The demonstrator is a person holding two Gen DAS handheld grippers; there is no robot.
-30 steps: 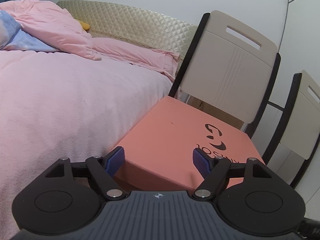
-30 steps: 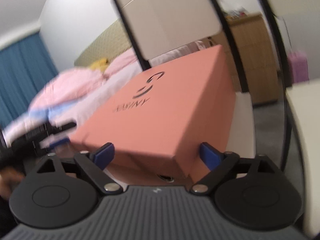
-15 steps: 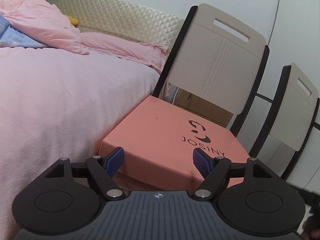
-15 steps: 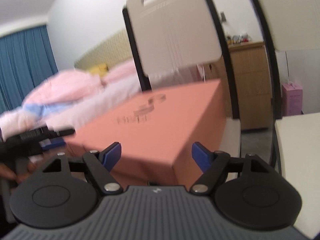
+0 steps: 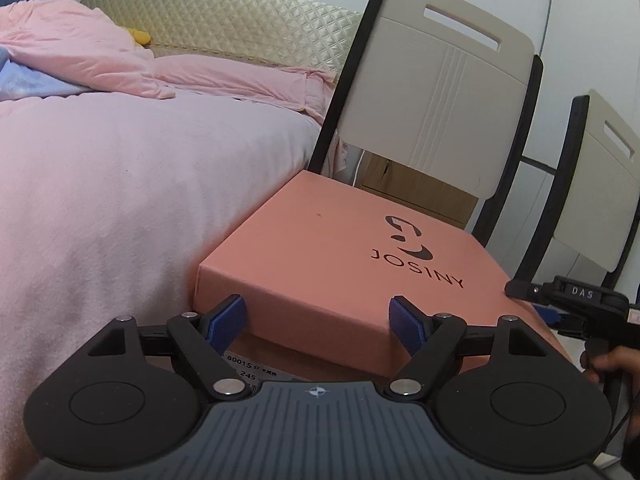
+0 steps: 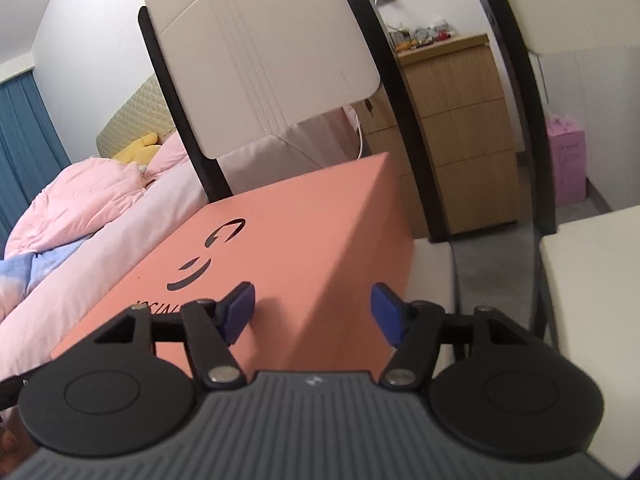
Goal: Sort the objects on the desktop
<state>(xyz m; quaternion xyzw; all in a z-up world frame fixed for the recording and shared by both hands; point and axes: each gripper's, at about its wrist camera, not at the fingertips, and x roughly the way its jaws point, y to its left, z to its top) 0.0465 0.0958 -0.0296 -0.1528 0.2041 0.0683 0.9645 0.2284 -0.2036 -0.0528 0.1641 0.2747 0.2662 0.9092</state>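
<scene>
A salmon-pink shoe box (image 5: 340,256) marked JOSINY lies on a chair seat beside the bed. Its lid sits on the base. My left gripper (image 5: 319,322) is open, its blue pads just in front of the box's near short side. My right gripper (image 6: 313,312) is open at the box's (image 6: 280,248) other end, its left pad over the lid's top and its right pad beside the lid's side face. The right gripper also shows at the right edge of the left wrist view (image 5: 568,300), by the box's right corner.
The chair's beige backrest (image 5: 436,112) rises behind the box. A second chair (image 5: 596,184) stands to the right, its seat (image 6: 592,280) close by. A pink bed (image 5: 120,184) lies to the left. A wooden drawer unit (image 6: 456,128) stands behind.
Both grippers have pulled back and lowered toward the box's ends. The right gripper has swung to the box's right corner and narrowed slightly. The box has not moved.
</scene>
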